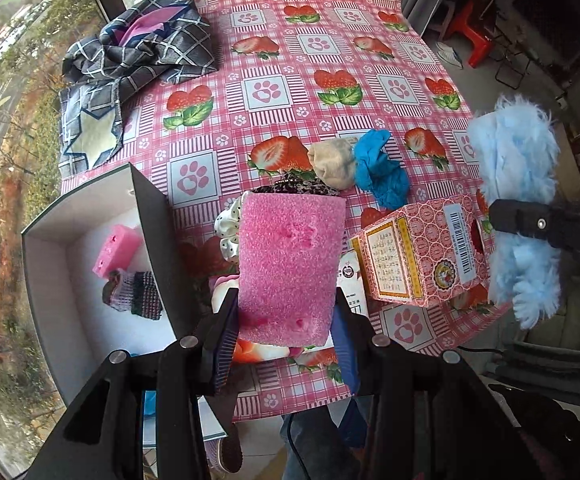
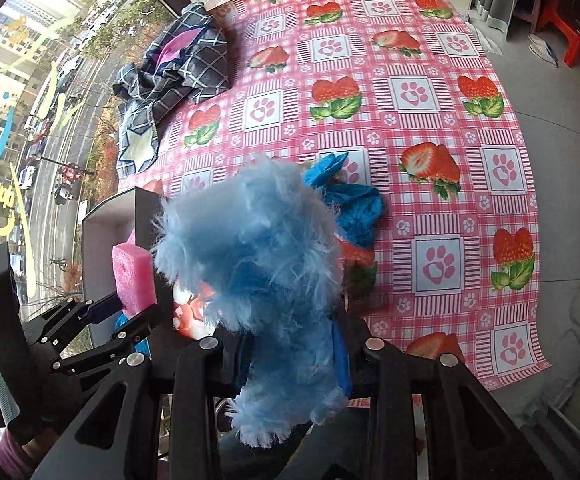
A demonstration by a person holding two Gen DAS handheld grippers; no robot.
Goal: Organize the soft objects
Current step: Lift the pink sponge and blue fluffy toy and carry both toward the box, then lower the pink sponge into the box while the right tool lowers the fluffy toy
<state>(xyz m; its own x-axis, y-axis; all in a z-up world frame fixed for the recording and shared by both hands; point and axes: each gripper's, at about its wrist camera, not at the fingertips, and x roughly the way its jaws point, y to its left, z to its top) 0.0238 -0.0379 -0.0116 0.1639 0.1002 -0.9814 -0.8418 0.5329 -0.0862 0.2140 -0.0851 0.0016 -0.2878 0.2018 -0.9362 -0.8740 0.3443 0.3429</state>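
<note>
Left wrist, pink sponge (image 1: 287, 264) between jaws, above tablecloth (image 1: 330, 60)

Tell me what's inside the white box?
Inside the box lie a small pink sponge and a knitted thing. The dark flap covers the box's right part, so anything there stays hidden.

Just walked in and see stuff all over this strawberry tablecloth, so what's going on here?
A person is sorting soft things with two handheld grippers. The left gripper is shut on a pink rectangular foam sponge, held above the table beside the open white-lined box, which already holds another pink sponge and a knitted item. The right gripper grips a fluffy light-blue duster-like piece. A beige sock and crumpled blue cloth lie on the tablecloth.
</note>
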